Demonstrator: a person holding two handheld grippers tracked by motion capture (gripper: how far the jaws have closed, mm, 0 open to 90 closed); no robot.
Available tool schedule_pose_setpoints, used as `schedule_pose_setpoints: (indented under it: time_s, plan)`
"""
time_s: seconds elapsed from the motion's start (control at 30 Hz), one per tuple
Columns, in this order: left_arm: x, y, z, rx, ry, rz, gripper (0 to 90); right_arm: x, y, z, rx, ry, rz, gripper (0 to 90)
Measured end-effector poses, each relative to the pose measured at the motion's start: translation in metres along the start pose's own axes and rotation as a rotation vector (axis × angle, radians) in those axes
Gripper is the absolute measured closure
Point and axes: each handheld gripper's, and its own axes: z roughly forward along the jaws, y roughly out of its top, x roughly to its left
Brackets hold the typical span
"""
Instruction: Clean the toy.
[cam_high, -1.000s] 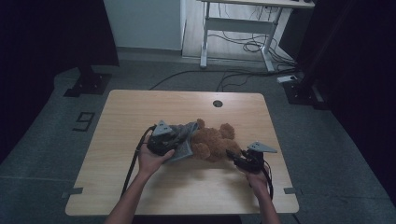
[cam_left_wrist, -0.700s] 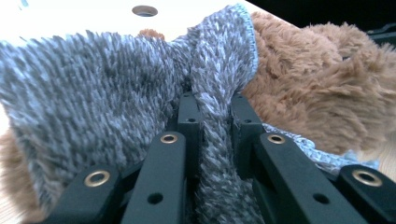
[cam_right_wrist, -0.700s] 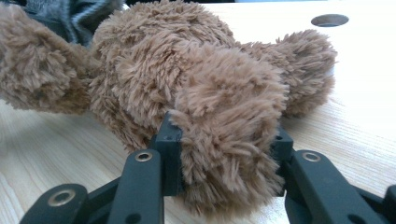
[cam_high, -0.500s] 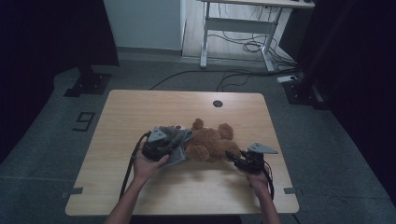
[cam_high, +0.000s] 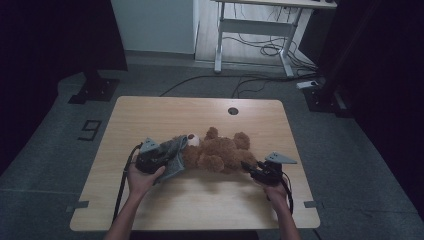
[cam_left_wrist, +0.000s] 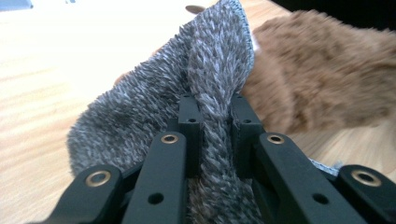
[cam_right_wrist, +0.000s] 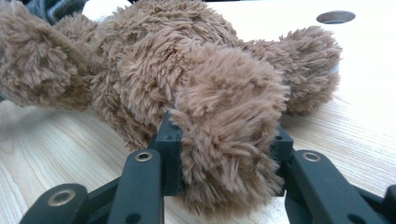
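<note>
Where the grey cloth drapes over the bear, it hides the head – just a white patch peeks out, and your left hand covers most of the left gripper. That gripper's jaws pinch a fold of cloth between them. Your right gripper clamps a brown leg. The bear lies mid-table. A "9" is marked on the floor.

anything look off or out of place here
Nothing broken or spilled. The teddy bear lies flat on the table with a grey cloth bunched over its head end. The left gripper pinches the cloth; the right gripper grips a leg.
</note>
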Motion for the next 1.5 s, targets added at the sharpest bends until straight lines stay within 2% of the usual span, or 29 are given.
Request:
schedule_pose_setpoints:
  time_s: [0.17,0.3,0.4,0.5,0.6,0.7,0.83,0.97,1.07,1.2,1.5]
  plan:
    - [-0.022,0.022,0.005,-0.037,-0.066,0.02,77.9,-0.001,0.0,0.0,-0.002,0.006,0.003,61.2]
    - [-0.045,0.037,0.021,-0.029,-0.103,0.059,77.9,-0.001,0.0,0.0,-0.003,0.007,0.004,61.2]
    - [-0.062,0.039,0.041,0.015,-0.07,0.103,78.0,-0.001,0.0,0.0,-0.006,0.008,0.003,61.2]
    - [-0.066,0.032,0.056,0.057,-0.047,0.115,77.9,-0.002,-0.001,-0.001,-0.003,0.009,0.001,61.2]
    - [-0.06,0.02,0.059,0.062,-0.048,0.097,78.0,-0.003,-0.002,-0.002,-0.003,0.012,0.001,61.2]
    - [-0.057,0.014,0.055,0.063,-0.049,0.106,78.1,-0.003,-0.002,-0.002,0.0,0.018,0.002,61.2]
    - [-0.053,0.011,0.044,0.061,-0.04,0.121,78.0,-0.004,-0.002,-0.004,0.004,0.024,0.001,61.2]
    - [-0.041,0.007,0.027,0.042,-0.022,0.104,78.0,-0.004,-0.003,-0.004,0.002,0.029,0.006,61.2]
    - [-0.028,0.003,0.015,0.034,-0.002,0.077,77.9,-0.006,-0.003,-0.004,0.001,0.036,0.011,61.2]
    - [-0.007,-0.005,0.004,0.033,0.026,0.021,77.9,-0.007,-0.003,-0.004,0.0,0.043,0.013,61.2]
    - [0.019,-0.025,0.006,0.073,0.07,-0.049,77.8,-0.007,-0.004,-0.003,-0.001,0.046,0.012,61.2]
